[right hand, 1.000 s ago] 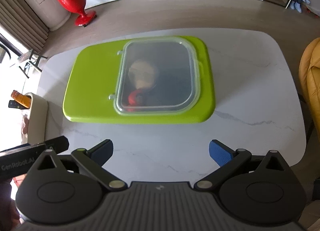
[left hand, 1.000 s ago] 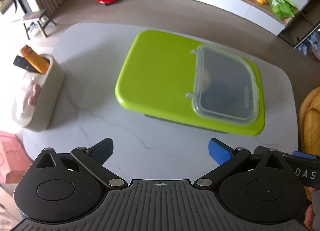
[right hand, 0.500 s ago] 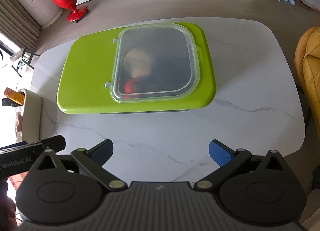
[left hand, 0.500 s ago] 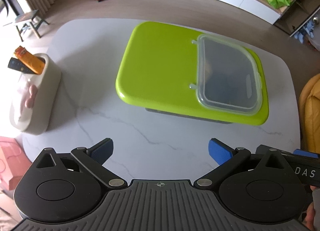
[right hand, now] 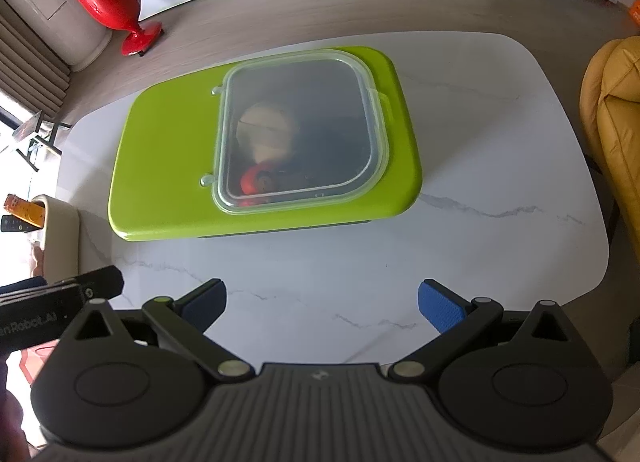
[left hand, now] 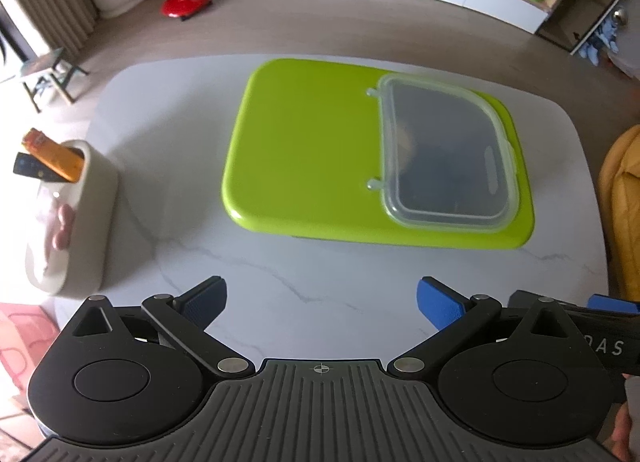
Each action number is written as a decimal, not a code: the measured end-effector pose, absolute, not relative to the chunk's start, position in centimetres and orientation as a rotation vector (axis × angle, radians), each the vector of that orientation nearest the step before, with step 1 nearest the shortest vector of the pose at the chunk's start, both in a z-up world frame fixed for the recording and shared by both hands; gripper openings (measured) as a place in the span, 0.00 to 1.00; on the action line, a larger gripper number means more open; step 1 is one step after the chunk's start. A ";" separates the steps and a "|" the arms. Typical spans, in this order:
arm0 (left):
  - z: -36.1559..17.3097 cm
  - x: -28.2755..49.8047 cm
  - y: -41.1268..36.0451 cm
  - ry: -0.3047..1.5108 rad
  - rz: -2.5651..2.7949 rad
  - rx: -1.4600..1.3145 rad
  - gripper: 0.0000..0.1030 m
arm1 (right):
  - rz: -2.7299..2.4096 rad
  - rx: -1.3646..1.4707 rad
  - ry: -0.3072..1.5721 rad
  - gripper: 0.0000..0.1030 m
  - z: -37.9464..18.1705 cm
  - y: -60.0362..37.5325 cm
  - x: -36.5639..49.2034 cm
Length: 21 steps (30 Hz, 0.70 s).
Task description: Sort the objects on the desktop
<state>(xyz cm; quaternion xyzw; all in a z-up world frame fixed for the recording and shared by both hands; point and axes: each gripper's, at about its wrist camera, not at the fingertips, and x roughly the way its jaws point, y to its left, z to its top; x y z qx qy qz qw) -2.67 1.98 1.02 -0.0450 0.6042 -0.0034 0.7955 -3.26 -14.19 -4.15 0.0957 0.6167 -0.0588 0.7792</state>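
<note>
A lime-green storage box (left hand: 312, 149) (right hand: 168, 153) sits on the white marble table (left hand: 320, 286) (right hand: 480, 165). Its clear plastic flap lid (left hand: 444, 149) (right hand: 300, 129) is closed; through it a tan round object (right hand: 266, 133) and a red object (right hand: 256, 181) show dimly. A white ceramic holder (left hand: 76, 213) (right hand: 60, 225) at the table's left edge holds an orange item (left hand: 52, 155) and a black remote (left hand: 30, 167). My left gripper (left hand: 320, 302) and right gripper (right hand: 320, 302) are both open and empty, held above the table's near side, apart from the box.
A yellow-orange sofa (right hand: 616, 129) stands right of the table. A red vase (right hand: 116, 1) and a small stool (left hand: 48, 73) are on the floor beyond. Pink material (left hand: 16, 342) lies at the lower left. Each gripper's body shows at the other view's edge.
Both grippers have drawn back and risen a little; the green box looks smaller and farther. Both stay open. Nothing on the table has moved.
</note>
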 end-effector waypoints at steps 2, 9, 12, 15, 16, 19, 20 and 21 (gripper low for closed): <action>0.9 -2.4 1.8 1.310 -0.011 -0.097 1.00 | -0.130 0.210 1.334 1.00 -4.2 -14.4 -3.2; 0.9 -1.9 1.6 1.324 -0.010 -0.114 1.00 | -0.141 0.222 1.337 1.00 -4.3 -15.0 -3.1; 0.9 -1.9 1.6 1.323 -0.019 -0.135 1.00 | -0.144 0.228 1.339 1.00 -4.4 -15.3 -3.3; 0.9 -1.9 1.3 1.322 -0.013 -0.126 1.00 | -0.141 0.230 1.340 1.00 -4.4 -15.4 -3.4; 0.9 -1.8 1.2 1.323 -0.007 -0.116 1.00 | -0.141 0.231 1.339 1.00 -4.3 -15.4 -3.4; 0.9 -1.8 0.8 1.319 -0.003 -0.092 1.00 | -0.141 0.234 1.338 1.00 -4.3 -15.6 -3.5; 1.0 -1.8 0.7 1.317 -0.006 -0.090 1.00 | -0.142 0.236 1.337 1.00 -4.3 -15.6 -3.5; 1.0 -1.8 0.6 1.315 -0.010 -0.087 1.00 | -0.143 0.239 1.337 1.00 -4.2 -15.7 -3.5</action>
